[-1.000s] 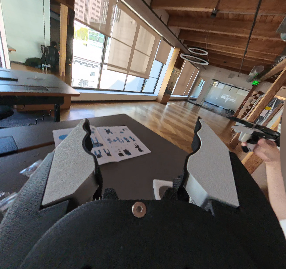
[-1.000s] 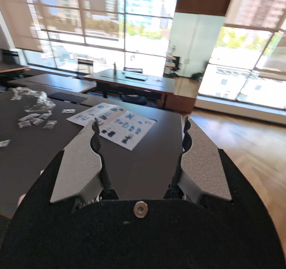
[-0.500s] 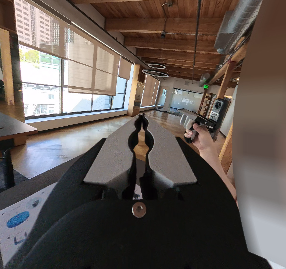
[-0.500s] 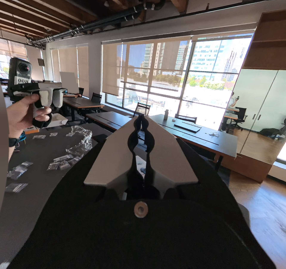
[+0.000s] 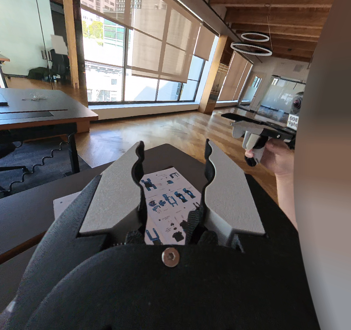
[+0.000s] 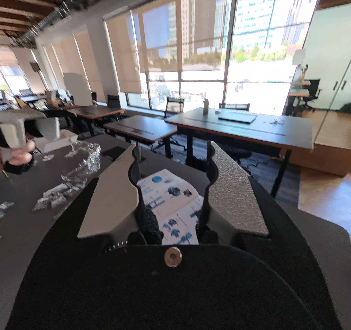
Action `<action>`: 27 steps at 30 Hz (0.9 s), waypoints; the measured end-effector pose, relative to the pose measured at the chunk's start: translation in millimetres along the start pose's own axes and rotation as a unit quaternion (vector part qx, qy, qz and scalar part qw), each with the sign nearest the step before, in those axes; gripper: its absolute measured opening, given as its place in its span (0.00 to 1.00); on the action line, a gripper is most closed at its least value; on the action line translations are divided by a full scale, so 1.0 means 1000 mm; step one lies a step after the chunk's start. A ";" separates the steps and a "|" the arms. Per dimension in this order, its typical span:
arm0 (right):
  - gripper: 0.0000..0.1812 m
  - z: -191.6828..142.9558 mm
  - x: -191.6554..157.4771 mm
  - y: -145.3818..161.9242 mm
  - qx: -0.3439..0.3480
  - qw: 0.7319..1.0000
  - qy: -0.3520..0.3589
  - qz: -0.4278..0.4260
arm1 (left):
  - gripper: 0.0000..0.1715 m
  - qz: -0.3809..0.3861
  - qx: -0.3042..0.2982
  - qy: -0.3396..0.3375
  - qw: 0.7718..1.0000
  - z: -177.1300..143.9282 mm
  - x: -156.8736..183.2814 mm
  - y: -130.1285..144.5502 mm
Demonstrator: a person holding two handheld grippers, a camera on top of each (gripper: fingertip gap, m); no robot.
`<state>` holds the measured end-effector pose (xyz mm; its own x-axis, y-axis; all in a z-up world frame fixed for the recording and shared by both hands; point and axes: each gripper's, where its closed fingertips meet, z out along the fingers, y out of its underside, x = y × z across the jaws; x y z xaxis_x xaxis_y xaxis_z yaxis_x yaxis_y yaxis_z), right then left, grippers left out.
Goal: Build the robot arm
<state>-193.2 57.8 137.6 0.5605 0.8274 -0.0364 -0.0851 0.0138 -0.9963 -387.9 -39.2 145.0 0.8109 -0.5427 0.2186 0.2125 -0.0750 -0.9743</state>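
Left gripper: held above the dark counter; jaws spread, nothing between them; a printed sheet with blue and black diagrams shows through the gap, lying flat on the counter below.
Right gripper: also above the counter; jaws spread and empty; the same printed sheet lies under the gap, blurred in this view.
Right gripper from the left wrist view: well to the right of the left gripper, off past the counter's edge, over the wood floor; a hand grips its handle; whether its jaws are apart cannot be told from there.
Printed sheet: nearest thing to both grippers; touched by neither; it lies near the counter's far corner.
Clear plastic bags: a crumpled heap and several small packets scattered on the counter to the left of the right gripper, well apart from it.
White box: on the counter behind the bags.
Other hand: at the left edge of the right wrist view, blurred, holding a pale handle.
Room: further desks by tall windows with half-lowered blinds; a laptop and a bottle on one desk.
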 end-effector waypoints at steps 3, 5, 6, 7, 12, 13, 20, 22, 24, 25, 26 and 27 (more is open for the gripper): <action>0.46 0.004 -0.016 -0.018 0.064 0.998 -0.025 -0.001 | 0.39 0.030 -0.011 -0.016 0.999 0.009 -0.005 0.005; 0.50 0.004 -0.026 -0.021 0.074 0.996 -0.050 0.003 | 0.38 0.005 -0.003 -0.003 1.000 0.015 -0.003 0.006; 0.49 0.004 -0.027 -0.021 0.072 0.996 -0.054 0.009 | 0.37 -0.019 0.000 0.009 1.000 0.019 -0.001 0.008; 0.50 0.003 -0.029 -0.019 0.065 0.996 -0.065 0.010 | 0.40 -0.038 -0.004 0.029 0.999 0.022 0.002 0.011; 0.55 0.001 -0.015 -0.012 0.038 0.999 -0.026 -0.017 | 0.50 -0.075 0.015 0.073 0.994 0.024 0.003 0.009; 0.57 0.002 -0.006 -0.009 0.027 0.999 0.003 -0.033 | 0.48 -0.073 0.018 0.070 0.995 0.022 0.001 0.007; 0.67 0.018 0.034 0.058 -0.141 0.974 0.095 -0.148 | 0.46 0.022 0.014 0.017 1.000 0.011 -0.001 0.001; 0.49 0.016 0.039 0.046 -0.113 0.970 0.119 -0.181 | 0.47 0.041 0.029 0.007 0.999 0.007 0.001 -0.006; 0.45 0.013 0.033 0.036 -0.089 0.971 0.113 -0.188 | 0.47 0.043 0.040 0.000 0.998 0.003 0.001 -0.011; 0.45 0.010 0.033 0.034 -0.087 0.971 0.117 -0.191 | 0.49 0.039 0.041 -0.012 0.998 0.001 -0.002 -0.012; 0.51 0.008 0.037 0.031 -0.083 0.969 0.131 -0.192 | 0.51 0.039 0.044 -0.029 0.998 -0.002 -0.008 -0.014; 0.63 0.007 0.041 0.027 -0.075 0.968 0.145 -0.191 | 0.51 0.047 0.049 -0.053 0.996 -0.006 -0.015 -0.017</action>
<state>-178.3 95.5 109.5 0.7372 0.5855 0.3373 0.2811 0.1882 -0.9411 -407.1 -34.7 157.5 0.8813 -0.4524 0.1366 0.1812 0.0565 -0.9818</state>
